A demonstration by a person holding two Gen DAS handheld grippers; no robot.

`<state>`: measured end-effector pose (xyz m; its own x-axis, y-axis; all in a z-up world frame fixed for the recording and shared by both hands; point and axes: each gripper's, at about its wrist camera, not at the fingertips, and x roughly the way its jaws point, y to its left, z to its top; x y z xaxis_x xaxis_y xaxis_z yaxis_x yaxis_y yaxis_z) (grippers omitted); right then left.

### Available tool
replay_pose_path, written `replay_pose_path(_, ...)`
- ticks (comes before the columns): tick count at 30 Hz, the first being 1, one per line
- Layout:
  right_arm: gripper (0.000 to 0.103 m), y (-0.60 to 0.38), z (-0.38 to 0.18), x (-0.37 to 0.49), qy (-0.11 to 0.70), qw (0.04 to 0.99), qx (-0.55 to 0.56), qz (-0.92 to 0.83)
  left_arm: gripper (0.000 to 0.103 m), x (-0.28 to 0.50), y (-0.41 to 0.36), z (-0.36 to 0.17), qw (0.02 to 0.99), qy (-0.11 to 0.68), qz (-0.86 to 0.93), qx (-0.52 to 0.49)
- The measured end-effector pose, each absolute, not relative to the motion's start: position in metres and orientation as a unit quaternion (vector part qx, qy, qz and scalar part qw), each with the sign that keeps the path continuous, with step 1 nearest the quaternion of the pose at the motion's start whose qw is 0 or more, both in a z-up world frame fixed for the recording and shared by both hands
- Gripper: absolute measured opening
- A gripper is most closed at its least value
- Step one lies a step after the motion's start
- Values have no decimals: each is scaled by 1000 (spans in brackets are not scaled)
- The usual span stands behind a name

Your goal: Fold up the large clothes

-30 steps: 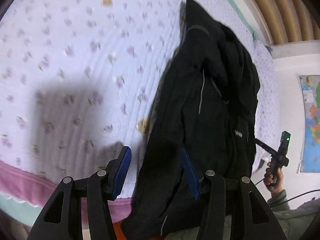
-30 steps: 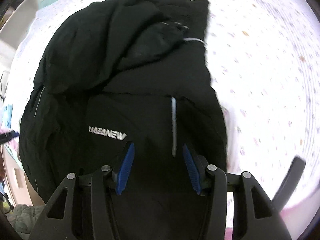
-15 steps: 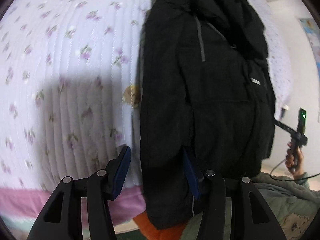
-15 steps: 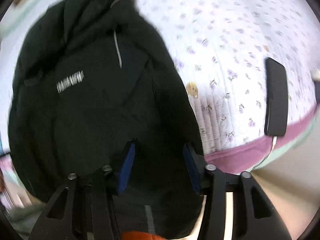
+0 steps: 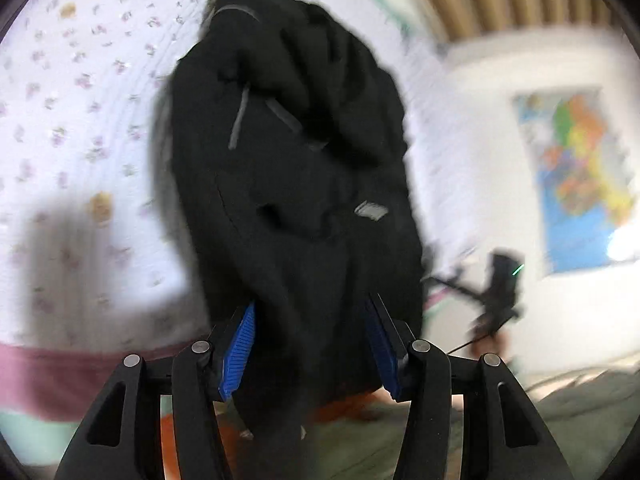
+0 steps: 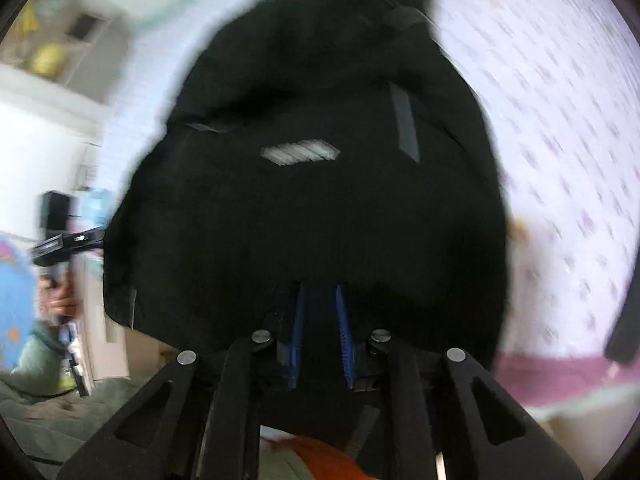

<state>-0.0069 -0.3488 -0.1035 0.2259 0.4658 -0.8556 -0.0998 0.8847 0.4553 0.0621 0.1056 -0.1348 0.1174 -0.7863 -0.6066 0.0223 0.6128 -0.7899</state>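
A black padded jacket (image 5: 288, 184) lies on a white quilt with small purple flowers (image 5: 80, 120), its near hem hanging over the bed's edge. My left gripper (image 5: 310, 344) stands open with that hem between its blue pads. In the right wrist view the jacket (image 6: 320, 208) fills the middle, a grey logo patch on its chest. My right gripper (image 6: 320, 332) has its jaws closing, the pads narrow and pinching a fold of the hem. Both views are blurred by motion.
The quilt has a pink border (image 6: 560, 372) at the near edge. A flat black object (image 6: 624, 320) lies on the bed at the right. A hand holds a black device (image 5: 500, 284) beside the bed. A coloured map (image 5: 580, 184) hangs on the wall. Orange cloth (image 6: 312, 456) shows below.
The right gripper's pads have drawn together onto the jacket's hem. The left gripper has slid over the hem, which now sits between its pads. Both views have swung.
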Motion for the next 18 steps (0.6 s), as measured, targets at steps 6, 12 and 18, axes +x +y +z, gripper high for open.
replay_pose_path(6,20,-352,-135,-20,636,756,116,104,54,43,99,-178,659,615,-255,-351)
replay_pose_path(12,53,-420,-117,-58,622,768,152,37,54,8,86,-180,658,653,-228,-298)
replay_pose_path(18,53,-427,-165,-78,651,733,195,21,54,-8,107,-192,649,681,-204,-273)
